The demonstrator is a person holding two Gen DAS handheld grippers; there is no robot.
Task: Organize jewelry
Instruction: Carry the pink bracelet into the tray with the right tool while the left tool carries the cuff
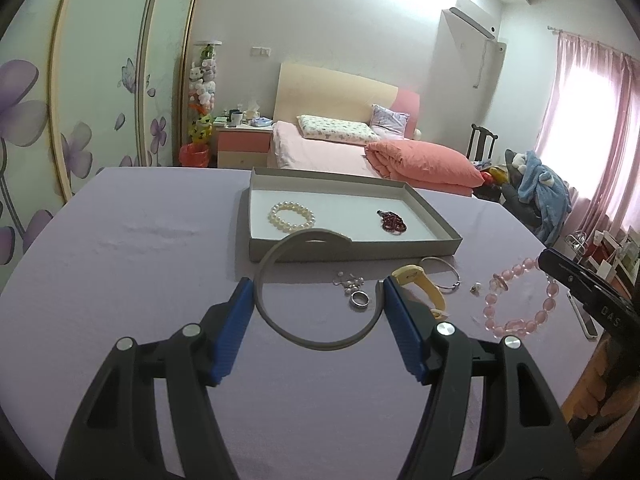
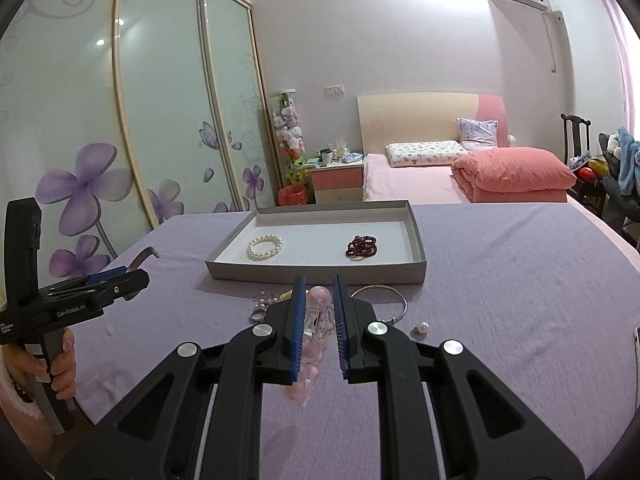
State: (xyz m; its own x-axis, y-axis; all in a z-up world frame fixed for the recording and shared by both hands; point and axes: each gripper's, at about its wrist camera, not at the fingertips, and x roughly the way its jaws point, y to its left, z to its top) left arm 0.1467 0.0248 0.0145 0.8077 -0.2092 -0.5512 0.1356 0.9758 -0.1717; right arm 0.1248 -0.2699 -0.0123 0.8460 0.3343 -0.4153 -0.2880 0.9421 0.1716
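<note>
A grey shallow box sits on the purple table and holds a white pearl bracelet and a dark red bead bracelet. My left gripper holds a grey open hoop between its blue pads, raised above the table; in the right wrist view the hoop's end sticks up. My right gripper is shut on a pink bead bracelet, which hangs from it.
Loose on the cloth in front of the box lie a silver ring, a small pink bead cluster, a yellow band, a thin silver bangle and a pearl earring. A phone lies at the right edge.
</note>
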